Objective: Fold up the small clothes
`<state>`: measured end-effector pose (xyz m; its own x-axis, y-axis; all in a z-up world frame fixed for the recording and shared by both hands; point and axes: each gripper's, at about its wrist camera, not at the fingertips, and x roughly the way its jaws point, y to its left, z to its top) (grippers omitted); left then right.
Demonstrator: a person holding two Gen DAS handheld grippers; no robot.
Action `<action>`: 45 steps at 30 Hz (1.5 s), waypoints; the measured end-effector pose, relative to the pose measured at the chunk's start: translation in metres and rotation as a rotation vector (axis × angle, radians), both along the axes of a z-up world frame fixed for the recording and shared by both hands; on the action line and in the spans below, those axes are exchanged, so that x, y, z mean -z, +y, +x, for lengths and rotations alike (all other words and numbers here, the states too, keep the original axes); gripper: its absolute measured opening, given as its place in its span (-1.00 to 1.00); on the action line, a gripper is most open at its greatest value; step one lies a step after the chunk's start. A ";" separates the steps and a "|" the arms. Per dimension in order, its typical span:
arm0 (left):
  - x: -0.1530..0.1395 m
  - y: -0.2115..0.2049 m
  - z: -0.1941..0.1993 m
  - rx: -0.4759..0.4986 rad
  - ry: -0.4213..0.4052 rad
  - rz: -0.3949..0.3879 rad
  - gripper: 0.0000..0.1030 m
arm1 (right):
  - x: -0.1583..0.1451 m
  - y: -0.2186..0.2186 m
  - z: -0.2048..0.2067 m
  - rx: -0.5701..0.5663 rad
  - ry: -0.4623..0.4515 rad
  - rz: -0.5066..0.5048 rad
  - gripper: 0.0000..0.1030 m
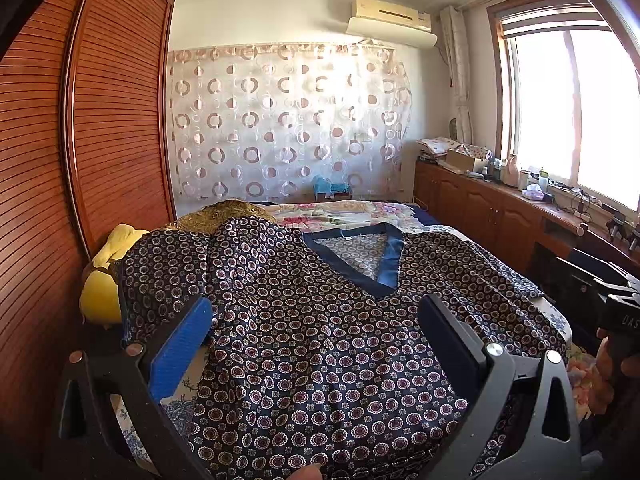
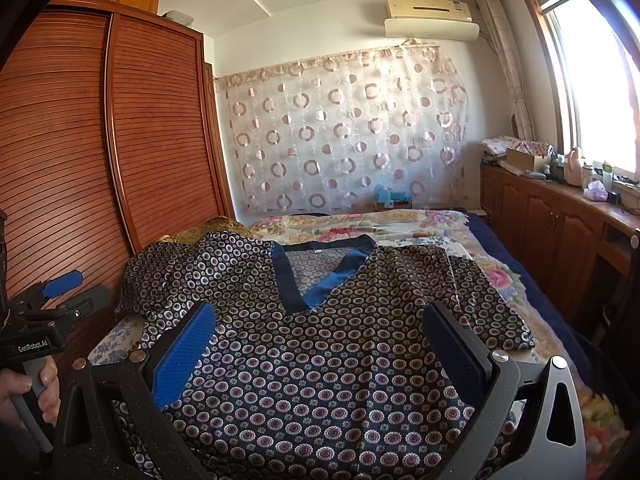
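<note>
A dark navy top (image 1: 320,336) with a small ring-and-flower print and a blue V-neck band (image 1: 390,256) lies spread face up on the bed, collar away from me. My left gripper (image 1: 316,320) hovers open over its lower left part, nothing between the blue pads. In the right wrist view the same top (image 2: 328,352) fills the foreground, and my right gripper (image 2: 320,328) stands open above its lower middle. The left gripper (image 2: 76,288) also shows at the left edge of that view, held by a hand (image 2: 24,392). The top's left sleeve (image 1: 168,264) drapes over a pile.
A floral bedspread (image 2: 360,224) covers the bed. A yellow bundle (image 1: 104,276) and a gold-patterned cloth (image 1: 224,212) lie at the bed's left side against the slatted wooden wardrobe (image 1: 112,120). Low wooden cabinets (image 2: 552,232) with clutter run along the right under the window.
</note>
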<state>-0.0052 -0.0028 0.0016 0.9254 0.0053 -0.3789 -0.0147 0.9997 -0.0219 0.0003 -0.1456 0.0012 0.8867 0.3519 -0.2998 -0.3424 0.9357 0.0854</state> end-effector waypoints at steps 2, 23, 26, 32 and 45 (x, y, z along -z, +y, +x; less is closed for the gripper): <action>0.000 0.000 0.000 0.000 0.000 0.000 0.99 | 0.000 0.000 0.000 0.001 0.000 -0.001 1.00; -0.001 -0.001 0.000 0.000 -0.002 0.002 0.99 | -0.001 0.000 0.000 0.000 -0.001 -0.001 1.00; -0.001 -0.001 0.000 0.001 -0.002 0.001 0.99 | -0.001 0.000 0.000 0.000 -0.001 -0.001 1.00; -0.001 -0.001 0.000 0.001 -0.002 0.002 0.99 | -0.001 -0.001 0.000 -0.001 -0.001 -0.001 1.00; 0.021 0.012 0.017 -0.015 0.073 -0.022 0.99 | 0.008 0.006 0.010 -0.018 0.023 -0.024 1.00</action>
